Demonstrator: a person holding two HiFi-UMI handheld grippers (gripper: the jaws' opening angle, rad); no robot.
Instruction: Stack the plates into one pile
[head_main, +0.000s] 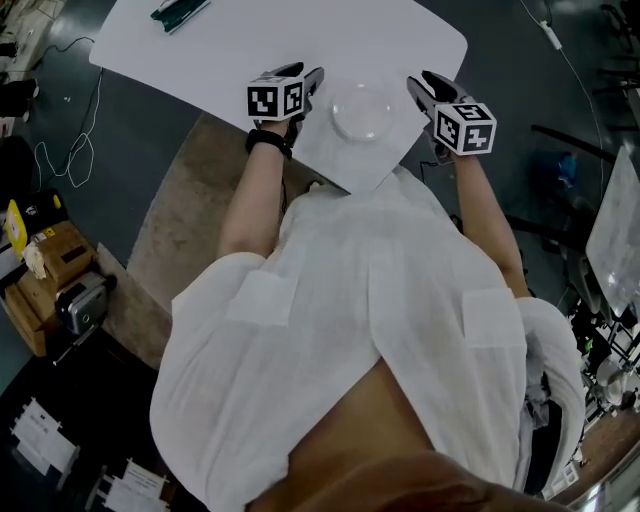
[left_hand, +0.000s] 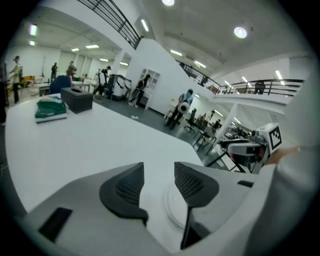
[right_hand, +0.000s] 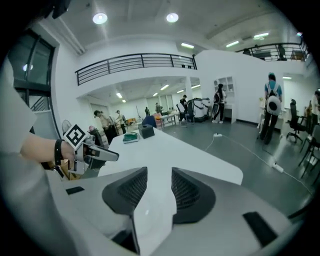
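A white plate or pile of plates (head_main: 362, 110) lies at the near edge of the white table (head_main: 250, 40), hard to tell from the tabletop. How many plates are in it I cannot make out. My left gripper (head_main: 312, 79) hovers just left of it, my right gripper (head_main: 416, 86) just right of it, both above the table. In the left gripper view the left gripper (left_hand: 159, 172) is open and empty, with the plate (left_hand: 172, 204) below and beyond the jaws. The right gripper (right_hand: 159, 177) is open too, with only tabletop between its pads.
A green item (head_main: 180, 12) and a dark box (left_hand: 76, 99) sit at the table's far end. Cardboard boxes (head_main: 50, 270) and cables lie on the floor to the left. People stand in the hall beyond the table.
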